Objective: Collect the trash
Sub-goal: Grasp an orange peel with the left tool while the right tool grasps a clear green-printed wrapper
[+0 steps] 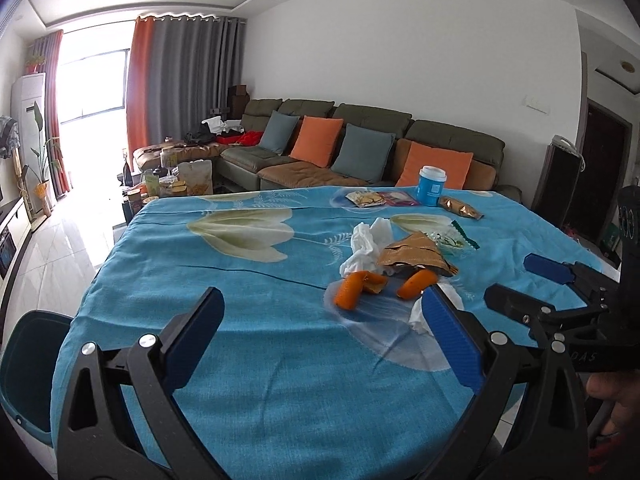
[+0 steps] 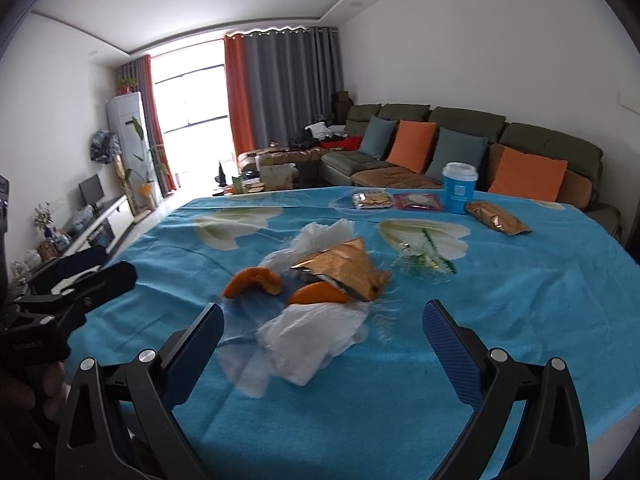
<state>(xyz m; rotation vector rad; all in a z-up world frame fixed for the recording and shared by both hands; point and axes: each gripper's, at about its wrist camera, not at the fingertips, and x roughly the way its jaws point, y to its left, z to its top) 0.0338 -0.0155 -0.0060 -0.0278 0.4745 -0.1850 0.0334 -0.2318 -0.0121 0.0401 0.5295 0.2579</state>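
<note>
Blue flower-printed tablecloth (image 1: pixel 248 360): near edge and whole left side bare, open to passage. Centre blocked by one cluster: two curved orange peels (image 2: pixel 252 282), crumpled white tissues (image 2: pixel 316 332), torn brown-gold foil wrapper (image 2: pixel 344 270), clear green-edged plastic wrapper (image 2: pixel 426 258) just right of it. Far edge holds blue lidded paper cup (image 2: pixel 459 188) among flat snack packets (image 2: pixel 498 219); bare strip between cluster and far row.
</note>
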